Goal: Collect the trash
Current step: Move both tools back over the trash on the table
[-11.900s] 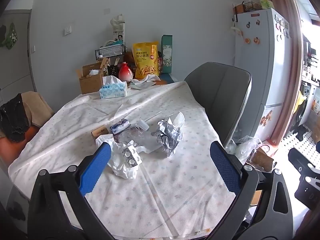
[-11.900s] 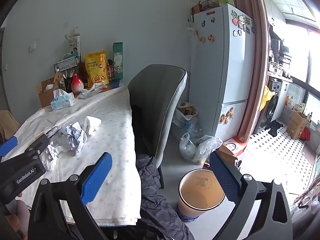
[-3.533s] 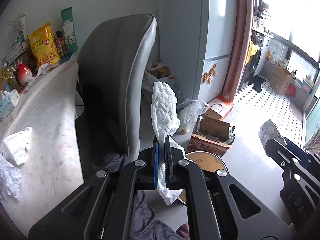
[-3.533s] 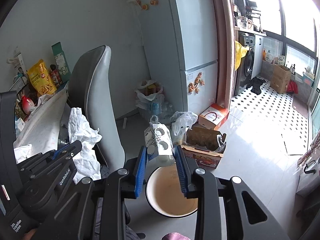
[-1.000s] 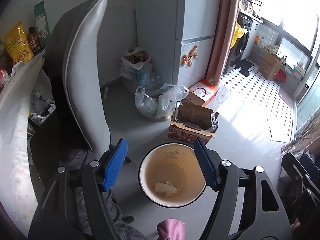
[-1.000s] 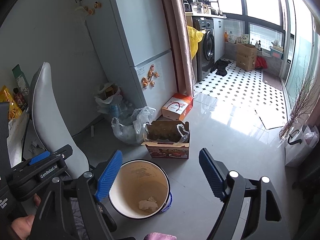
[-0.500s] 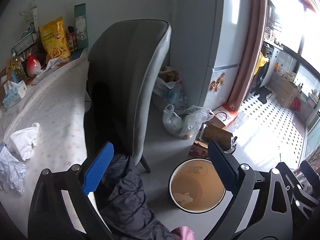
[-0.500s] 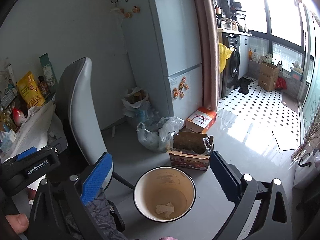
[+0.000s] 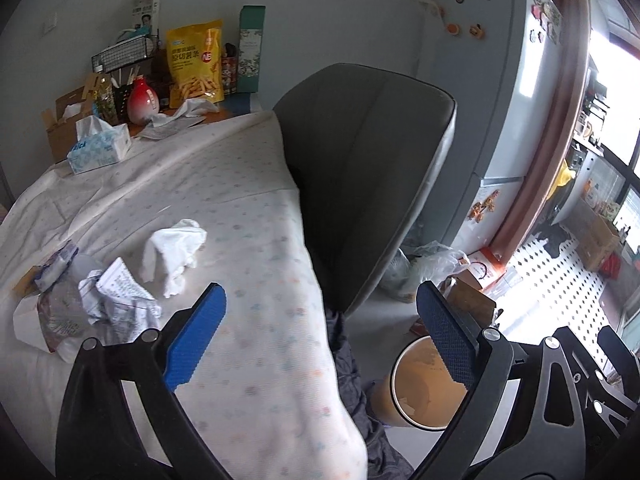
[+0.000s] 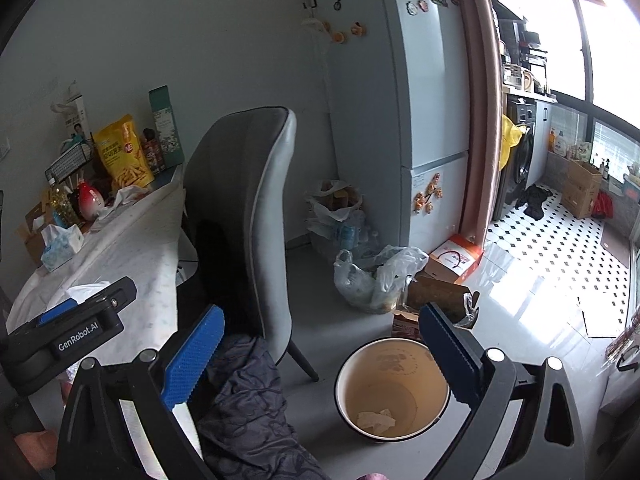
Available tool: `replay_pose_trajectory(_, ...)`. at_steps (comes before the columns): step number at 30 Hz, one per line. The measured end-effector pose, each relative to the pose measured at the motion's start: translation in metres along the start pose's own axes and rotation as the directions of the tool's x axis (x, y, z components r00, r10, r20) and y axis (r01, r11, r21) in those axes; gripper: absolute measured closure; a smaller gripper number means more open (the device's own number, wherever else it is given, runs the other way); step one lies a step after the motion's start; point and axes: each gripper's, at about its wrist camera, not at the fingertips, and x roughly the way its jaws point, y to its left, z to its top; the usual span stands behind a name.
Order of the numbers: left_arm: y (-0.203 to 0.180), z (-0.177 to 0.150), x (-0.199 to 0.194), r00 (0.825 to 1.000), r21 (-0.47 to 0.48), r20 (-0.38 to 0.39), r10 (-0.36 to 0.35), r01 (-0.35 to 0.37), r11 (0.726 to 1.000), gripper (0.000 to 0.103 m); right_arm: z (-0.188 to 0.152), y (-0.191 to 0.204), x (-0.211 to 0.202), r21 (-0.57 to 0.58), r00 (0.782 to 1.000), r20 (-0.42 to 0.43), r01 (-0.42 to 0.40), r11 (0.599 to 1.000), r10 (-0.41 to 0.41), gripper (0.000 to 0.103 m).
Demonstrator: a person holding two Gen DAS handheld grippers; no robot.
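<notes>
left gripper (image 9: 320,332): jaws spread wide and holding nothing, low in the frame over the near edge of the table (image 9: 248,320)
right gripper (image 10: 320,352): jaws also spread and empty, low centre of its view above the floor, beside the bin (image 10: 392,390)
trash left: a white crumpled tissue (image 9: 174,250) at centre left of the left view, and just below-left of it a crumpled printed paper (image 9: 120,300) touching a foil-like wrapper pile (image 9: 56,312) near the left edge
bin: on the floor at lower right of the left view, its rim partly behind the right blue pad; one pale scrap (image 10: 376,420) lies at its bottom
step in hand: judged to be the reach back to the table for another piece
how to do it well: take the tissue first, since it lies apart; come down with one pad on each side of its bulk and close on the thick middle, not a loose corner
caution: the tablecloth is soft and wrinkled, so keep the pads off the cloth or it may lift with the trash
grey chair (image 9: 368,168): stands between table and bin, so carry around its back
</notes>
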Motion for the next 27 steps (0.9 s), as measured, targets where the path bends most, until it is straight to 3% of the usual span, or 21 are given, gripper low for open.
replay_pose_trajectory(14, 0.116, 0.000, -0.038, 0.990, -0.138, 0.040, 0.135, -0.128, 0.982, 0.008, -0.003, 0.114, -0.035, -0.155, 0.991, 0.023, -0.129, 0.979, 0.134, 0.007)
replay_pose_trajectory(22, 0.163, -0.001, -0.050, 0.970, -0.156, 0.029, 0.243, -0.235, 0.959, 0.008, -0.001, 0.172, -0.038, -0.238, 0.977, -0.023, -0.213, 0.948, 0.214, 0.007)
replay_pose_trajectory(27, 0.196, -0.005, -0.052, 0.956, -0.216, 0.005, 0.292, -0.284, 0.934, 0.008, -0.005, 0.200, -0.033, -0.292, 0.969, -0.061, -0.246, 0.924, 0.239, 0.007)
